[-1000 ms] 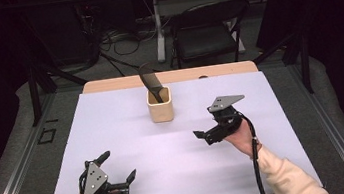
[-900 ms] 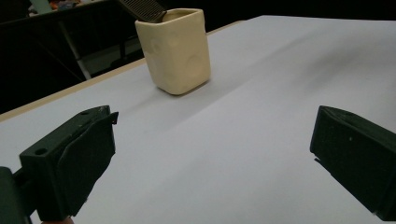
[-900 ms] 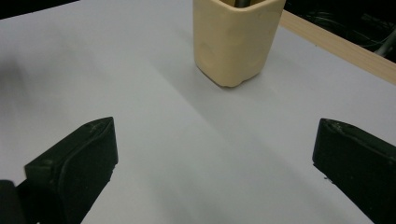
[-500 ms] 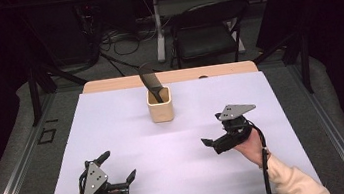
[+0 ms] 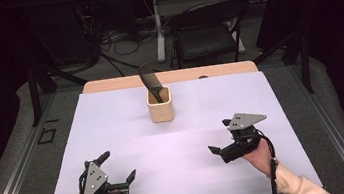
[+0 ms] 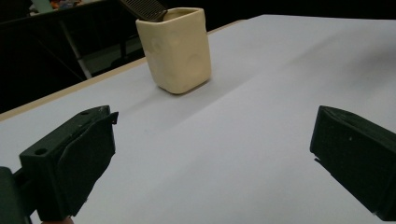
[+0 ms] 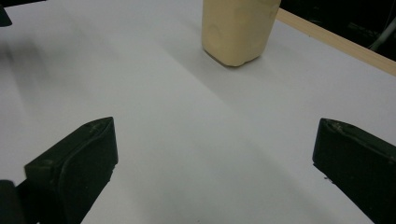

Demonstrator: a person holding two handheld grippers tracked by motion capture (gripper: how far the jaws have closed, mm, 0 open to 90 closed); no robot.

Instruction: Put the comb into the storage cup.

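A cream square cup (image 5: 160, 106) stands upright at the back middle of the white table (image 5: 200, 98), with a black comb (image 5: 151, 82) leaning out of it. The cup (image 6: 176, 49) and the comb's lower end (image 6: 144, 8) show far ahead in the left gripper view; the cup (image 7: 238, 28) is also far ahead in the right gripper view. My left gripper (image 5: 118, 167) rests low at the front left, open and holding nothing. At the front right my right gripper (image 5: 220, 135) is open too, its jaws wide apart with bare table between them.
A wooden strip (image 5: 167, 77) edges the table's far side. Beyond it stand a black chair (image 5: 209, 34) and dark stands with cables on the floor. The table's front edge lies just under both hands.
My right gripper has drawn back toward the front right of the table, away from the cup. The left gripper has stayed put.
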